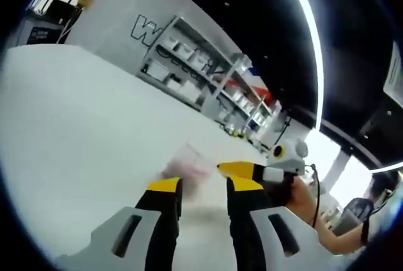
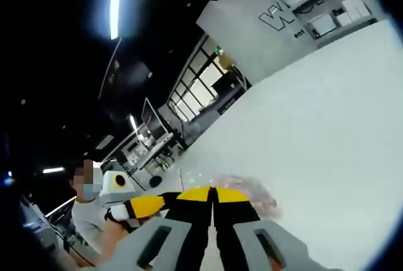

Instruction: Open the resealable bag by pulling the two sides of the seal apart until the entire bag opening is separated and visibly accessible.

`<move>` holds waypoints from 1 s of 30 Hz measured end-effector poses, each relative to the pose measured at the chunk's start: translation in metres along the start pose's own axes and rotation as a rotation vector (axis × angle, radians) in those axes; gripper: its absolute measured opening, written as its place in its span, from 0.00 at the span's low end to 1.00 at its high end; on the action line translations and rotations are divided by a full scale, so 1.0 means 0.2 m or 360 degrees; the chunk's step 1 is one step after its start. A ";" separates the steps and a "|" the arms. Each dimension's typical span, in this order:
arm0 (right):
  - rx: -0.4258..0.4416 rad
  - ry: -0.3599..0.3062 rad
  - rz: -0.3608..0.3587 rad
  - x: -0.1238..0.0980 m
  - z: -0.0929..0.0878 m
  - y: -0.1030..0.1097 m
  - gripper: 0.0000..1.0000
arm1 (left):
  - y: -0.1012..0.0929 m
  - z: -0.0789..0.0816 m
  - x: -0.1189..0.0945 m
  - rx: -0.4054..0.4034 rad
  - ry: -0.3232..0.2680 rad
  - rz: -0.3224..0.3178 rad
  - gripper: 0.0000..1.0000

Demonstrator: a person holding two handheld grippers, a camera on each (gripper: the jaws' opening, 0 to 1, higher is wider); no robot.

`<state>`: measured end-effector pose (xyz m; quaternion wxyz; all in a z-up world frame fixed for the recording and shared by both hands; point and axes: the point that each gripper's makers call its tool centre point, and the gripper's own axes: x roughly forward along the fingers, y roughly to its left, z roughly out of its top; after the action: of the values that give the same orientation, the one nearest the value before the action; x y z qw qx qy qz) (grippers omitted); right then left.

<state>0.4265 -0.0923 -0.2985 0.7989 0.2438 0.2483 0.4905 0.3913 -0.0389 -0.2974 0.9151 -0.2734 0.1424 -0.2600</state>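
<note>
Your right gripper is clenched on the clear, pink-tinged plastic resealable bag over the white table. Your left gripper stands released, the bag at its twelve o'clock. Step: gripping both seal sides. Next: close left, pull apart.

Both views are bright on the white table and dark overhead. Light comes from a long ceiling strip light, which burns out to pure white with a soft halo in both views. The table ahead of the jaws is nearly blown out, with little texture and hardly any shadow. Motion blur smears both views: the bag just beyond the left gripper is a hazy pinkish smudge, and the bag past the right gripper has soft edges. Fisheye distortion bends the shelving and the strip light into curves towards the edges.
</note>
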 end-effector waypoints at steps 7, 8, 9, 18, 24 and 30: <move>0.0005 0.0003 0.0011 0.00 -0.01 0.01 0.00 | 0.01 0.00 0.01 0.0005 -0.0009 0.0010 0.25; 0.0004 0.0004 0.0012 0.00 -0.02 0.01 0.00 | 0.01 0.00 0.01 0.0007 -0.0007 0.0016 0.25; 0.0003 0.0012 0.0015 0.00 -0.02 0.02 0.00 | 0.01 0.00 0.02 0.0010 -0.0004 0.0020 0.25; -0.0002 0.0028 0.0031 0.00 -0.04 0.03 0.00 | 0.01 0.00 0.03 -0.0008 -0.0019 0.0016 0.25; -0.0006 0.0039 0.0044 0.00 -0.04 0.04 0.00 | 0.03 0.01 0.03 0.0009 -0.0023 0.0053 0.23; -0.0010 0.0039 0.0045 0.01 -0.04 0.05 0.00 | 0.02 0.01 0.05 0.0003 -0.0038 0.0060 0.19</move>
<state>0.4156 -0.0864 -0.2982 0.7896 0.2388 0.2529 0.5056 0.4015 -0.0399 -0.3003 0.9218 -0.2728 0.1362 -0.2395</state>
